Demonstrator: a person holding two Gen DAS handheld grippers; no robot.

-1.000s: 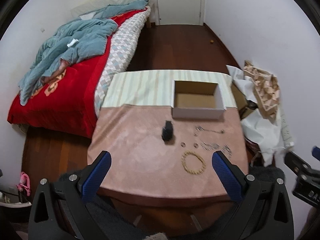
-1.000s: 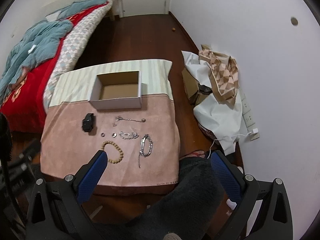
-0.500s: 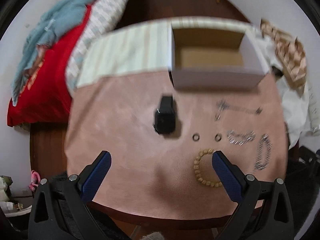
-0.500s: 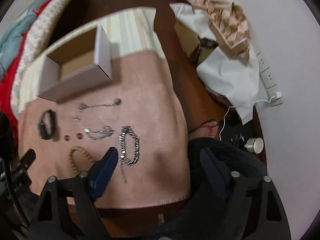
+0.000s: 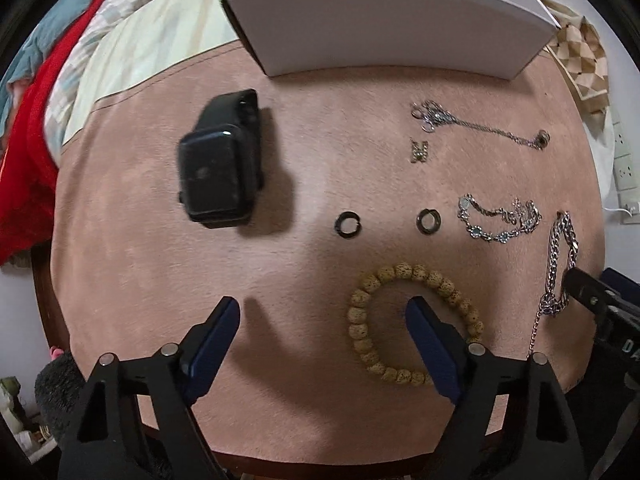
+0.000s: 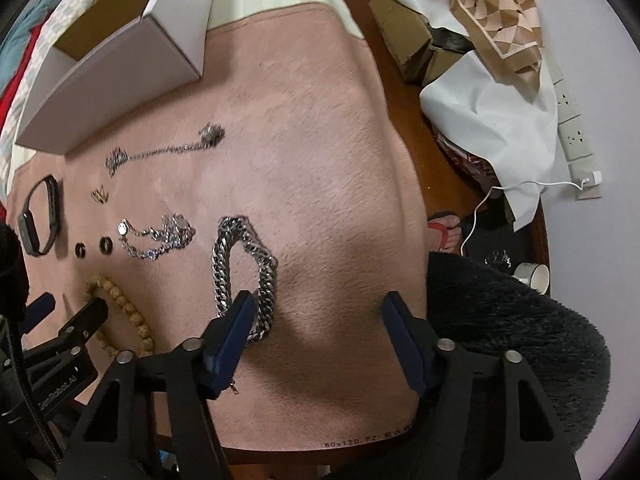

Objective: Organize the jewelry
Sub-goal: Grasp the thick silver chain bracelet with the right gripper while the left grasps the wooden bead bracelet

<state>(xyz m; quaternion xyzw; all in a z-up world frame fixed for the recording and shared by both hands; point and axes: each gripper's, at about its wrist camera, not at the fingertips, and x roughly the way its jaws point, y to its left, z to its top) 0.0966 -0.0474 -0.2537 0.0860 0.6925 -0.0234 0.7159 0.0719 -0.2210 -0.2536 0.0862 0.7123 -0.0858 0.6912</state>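
Note:
Jewelry lies on a pink mat [image 5: 312, 184]. My left gripper [image 5: 322, 312] is open, low over the mat; its right finger sits inside the wooden bead bracelet [image 5: 404, 272]. Ahead lie a black smartwatch [image 5: 218, 160], two dark rings [image 5: 347, 224], a gem bracelet [image 5: 500, 222], a thin necklace [image 5: 480, 124] and a small gold charm [image 5: 419, 151]. My right gripper [image 6: 318, 306] is open; its left finger rests on the near end of the heavy silver chain [image 6: 244, 256]. An open white box [image 5: 384, 32] stands at the far edge; it also shows in the right wrist view [image 6: 116, 64].
A red and blue bed [image 5: 24, 92] lies to the left. White sheets and a patterned cloth [image 6: 492, 20] sit on the floor to the right, with a power strip [image 6: 572, 124], a cable and a mug [image 6: 534, 276]. A dark furry sleeve [image 6: 516, 328] is at the lower right.
Both grippers have dropped down and forward close to the mat. The left one now straddles the bead bracelet's edge; the right one has reached the silver chain.

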